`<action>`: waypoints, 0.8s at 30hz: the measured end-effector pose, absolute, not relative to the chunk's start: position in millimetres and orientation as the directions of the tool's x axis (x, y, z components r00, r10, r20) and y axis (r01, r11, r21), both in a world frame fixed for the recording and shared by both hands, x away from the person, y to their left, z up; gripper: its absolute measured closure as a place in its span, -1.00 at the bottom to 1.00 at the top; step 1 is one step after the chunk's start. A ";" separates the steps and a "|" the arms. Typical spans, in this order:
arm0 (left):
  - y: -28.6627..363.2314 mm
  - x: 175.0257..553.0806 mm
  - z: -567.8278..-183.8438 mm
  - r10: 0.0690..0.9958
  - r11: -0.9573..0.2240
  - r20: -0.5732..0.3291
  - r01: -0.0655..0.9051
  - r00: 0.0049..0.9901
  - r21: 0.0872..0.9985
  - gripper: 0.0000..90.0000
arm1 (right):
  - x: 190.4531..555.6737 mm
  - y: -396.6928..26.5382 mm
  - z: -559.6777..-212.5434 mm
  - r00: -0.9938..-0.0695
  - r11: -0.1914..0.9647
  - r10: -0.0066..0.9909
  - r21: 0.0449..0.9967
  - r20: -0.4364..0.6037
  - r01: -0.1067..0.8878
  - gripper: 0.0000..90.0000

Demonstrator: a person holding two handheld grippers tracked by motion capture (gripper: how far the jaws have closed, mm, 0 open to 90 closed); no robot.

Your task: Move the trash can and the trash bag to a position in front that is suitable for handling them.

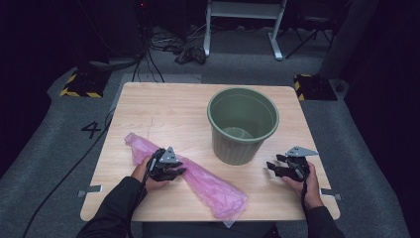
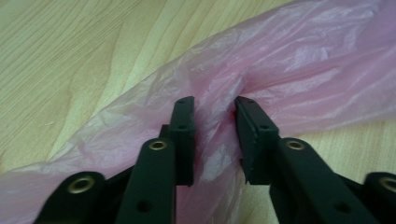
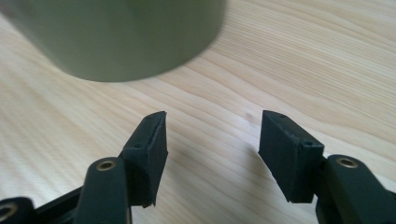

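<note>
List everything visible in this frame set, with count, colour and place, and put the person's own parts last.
table: one, light wood, centre of the high view
bin: one, olive green, upright on the table's far right half
plastic bag: one, pink, lying crumpled from left of centre toward the near edge
hazard-striped blocks: two, black and yellow, on the floor beyond the table's far corners
cables: several, dark, on the grey floor behind
frame legs: white, far floor
left gripper: one, black, jaws pinching a fold of the bag
right gripper: one, black, jaws apart over bare wood right of the bin
</note>
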State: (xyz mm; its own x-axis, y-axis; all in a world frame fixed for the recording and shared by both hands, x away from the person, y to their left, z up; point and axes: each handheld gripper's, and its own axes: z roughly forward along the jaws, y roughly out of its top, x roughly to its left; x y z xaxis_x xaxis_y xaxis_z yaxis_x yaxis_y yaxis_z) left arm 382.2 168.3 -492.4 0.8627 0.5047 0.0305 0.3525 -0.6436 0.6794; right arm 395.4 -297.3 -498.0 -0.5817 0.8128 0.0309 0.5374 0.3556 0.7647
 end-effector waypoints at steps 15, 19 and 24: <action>186.6 379.1 -479.2 0.619 -0.542 0.061 0.370 0.783 0.755 0.93 | 400.0 -308.5 -500.2 -0.538 0.325 0.842 0.763 0.035 0.558 -0.15; 191.3 379.2 -476.2 0.636 -0.514 0.056 0.368 0.769 0.775 0.94 | 401.0 -304.4 -501.4 -0.546 0.349 0.838 0.754 0.015 0.556 -0.25; 196.0 378.3 -473.1 0.637 -0.503 0.057 0.358 0.768 0.787 0.94 | 401.9 -302.4 -501.8 -0.553 0.363 0.833 0.752 0.002 0.550 -0.33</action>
